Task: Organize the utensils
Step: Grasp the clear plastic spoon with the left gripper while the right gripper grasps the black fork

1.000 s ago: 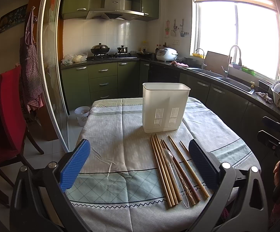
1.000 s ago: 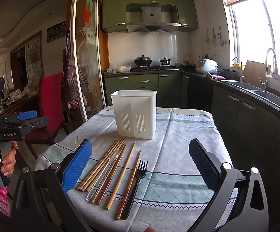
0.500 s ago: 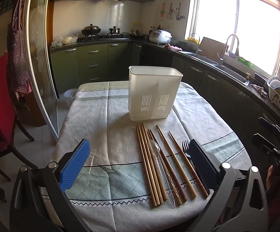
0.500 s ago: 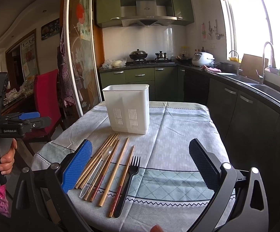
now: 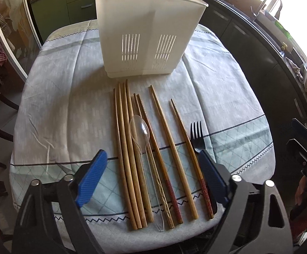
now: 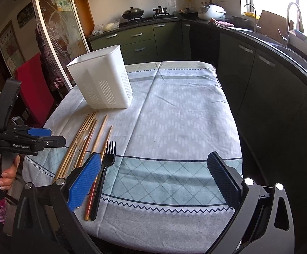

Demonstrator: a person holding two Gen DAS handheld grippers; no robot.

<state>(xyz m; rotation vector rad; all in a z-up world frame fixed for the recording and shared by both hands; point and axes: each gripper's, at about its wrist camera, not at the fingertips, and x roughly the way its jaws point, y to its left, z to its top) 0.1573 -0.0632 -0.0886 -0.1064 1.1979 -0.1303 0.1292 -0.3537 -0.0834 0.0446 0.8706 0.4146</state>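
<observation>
Several wooden chopsticks (image 5: 128,148), a clear plastic spoon (image 5: 140,129) and a black fork (image 5: 196,135) lie side by side on the tablecloth (image 5: 58,105), in front of a white slotted utensil holder (image 5: 151,31). My left gripper (image 5: 151,177) points down over the near ends of the chopsticks. Its jaws are closing and the blue pads touch nothing. My right gripper (image 6: 154,182) stands open over bare cloth, with the fork (image 6: 104,173) and chopsticks (image 6: 83,144) by its left pad. The holder (image 6: 102,80) stands farther back on the left. A hand holds the left gripper (image 6: 53,137) at the table's left edge.
A red chair (image 6: 34,89) and a glass sliding door (image 6: 53,31) stand left of the table. Dark green cabinets and a counter with a sink (image 6: 280,48) run along the right. The cloth's right half (image 6: 185,116) is bare.
Both grippers have tipped downward and come closer to the table. The left one now hangs over the chopsticks and its pads stand nearer together. The utensils have not moved.
</observation>
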